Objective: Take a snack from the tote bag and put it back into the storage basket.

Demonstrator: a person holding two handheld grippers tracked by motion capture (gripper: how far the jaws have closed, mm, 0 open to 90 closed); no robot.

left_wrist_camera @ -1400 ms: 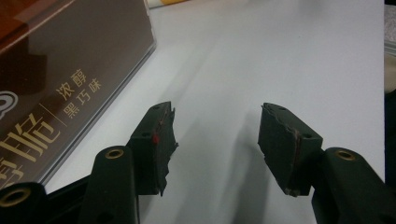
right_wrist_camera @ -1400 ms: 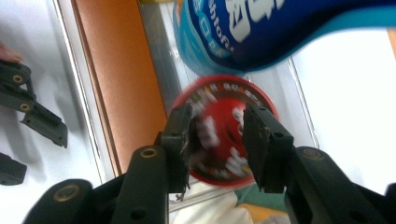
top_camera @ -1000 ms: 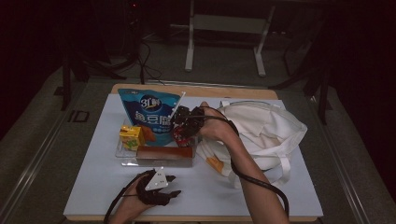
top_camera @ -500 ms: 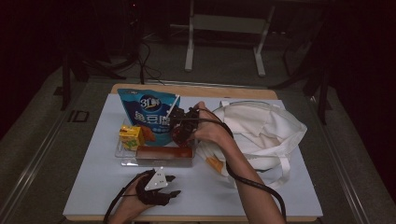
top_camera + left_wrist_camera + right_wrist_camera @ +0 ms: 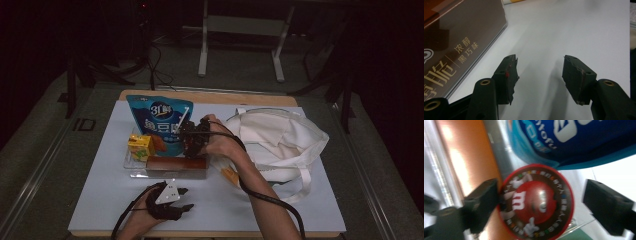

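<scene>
High view first: the left gripper [image 5: 186, 199] is lying on the white table [image 5: 100, 200] just in front of the brown box [image 5: 176, 165], its jaws standing apart with nothing between them, probably parked there while the other hand is working. Left gripper view is showing the same gap, bare table inside it. Behind the brown box's left end, a yellow carton [image 5: 140, 146] is sitting in the same clear tray [image 5: 131, 165]. Just behind the box's right half, the right gripper [image 5: 192, 142] is pointing down into the tray. Its jaws have just been opening. A round M&M's tub [image 5: 536, 202] is lying between them beside the brown box, released; one pad is touching its rim and the other is standing clear, which suggests it is being set down there. Well right of the box, a white tote bag [image 5: 280, 140] is lying open.
</scene>
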